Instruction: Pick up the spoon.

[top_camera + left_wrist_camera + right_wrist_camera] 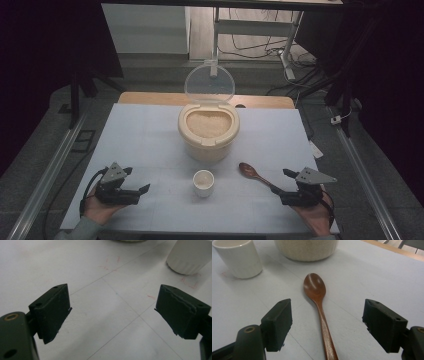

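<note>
We are looking at a white table [150, 135] with thin pencil lines crossing it and some small red marks near the cup. Its far edge is showing a strip of wood [150, 98]. Around the table the room is lying in the dark; behind it a grey floor, a white frame [252, 27] and loose cables [300, 60] are showing. Metal rails [47, 175] are running along both sides. We are not finding any brand, label or readable writing.

In the middle a cream pot [208, 132] is standing, filled with rice, and its clear lid [209, 82] is standing open behind it. A small white cup [203, 183] is standing just in front of the pot. A brown wooden spoon [254, 174] is lying on the table to the right of the cup, bowl toward the pot.

The left gripper [136, 181] is resting low at the near left corner, jaws wide apart and holding nothing. The right gripper [281, 182] is staying at the near right, jaws also wide apart, with the spoon handle lying between them, not touched.
</note>
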### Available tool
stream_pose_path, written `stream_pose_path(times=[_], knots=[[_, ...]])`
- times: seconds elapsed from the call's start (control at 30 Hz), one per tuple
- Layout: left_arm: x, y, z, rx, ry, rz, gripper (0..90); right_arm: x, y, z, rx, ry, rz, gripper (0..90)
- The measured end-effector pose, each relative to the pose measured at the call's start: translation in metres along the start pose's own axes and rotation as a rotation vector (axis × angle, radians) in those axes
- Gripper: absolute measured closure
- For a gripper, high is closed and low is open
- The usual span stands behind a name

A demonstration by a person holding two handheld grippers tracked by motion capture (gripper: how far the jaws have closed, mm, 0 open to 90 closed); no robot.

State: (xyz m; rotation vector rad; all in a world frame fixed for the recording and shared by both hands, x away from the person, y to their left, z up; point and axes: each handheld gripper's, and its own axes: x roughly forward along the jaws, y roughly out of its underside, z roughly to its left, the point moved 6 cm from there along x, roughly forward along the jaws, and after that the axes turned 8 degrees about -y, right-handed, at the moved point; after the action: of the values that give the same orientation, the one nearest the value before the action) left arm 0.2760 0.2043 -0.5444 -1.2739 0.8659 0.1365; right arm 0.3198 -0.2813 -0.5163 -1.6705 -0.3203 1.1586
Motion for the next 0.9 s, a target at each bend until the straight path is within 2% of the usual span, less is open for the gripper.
stream_pose_path(times=[0.2,0.43,0.7,0.9], knots=[[0.005,-0.001,-0.006,0.027,0.001,0.009,12.1,-0.008,0.0,-0.003,0.046,-0.001,-0.042,24.5],[0.004,-0.003,-0.003,0.003,0.009,0.001,12.3,-0.003,-0.002,0.003,0.024,-0.017,-0.036,25.5],[0.007,-0.002,0.0,0.014,0.011,0.003,12.3,0.003,-0.004,0.006,0.02,-0.022,-0.019,25.9],[0.008,0.0,0.003,0.007,0.021,0.002,12.3,0.006,-0.007,0.007,0.02,-0.018,-0.015,26.4]])
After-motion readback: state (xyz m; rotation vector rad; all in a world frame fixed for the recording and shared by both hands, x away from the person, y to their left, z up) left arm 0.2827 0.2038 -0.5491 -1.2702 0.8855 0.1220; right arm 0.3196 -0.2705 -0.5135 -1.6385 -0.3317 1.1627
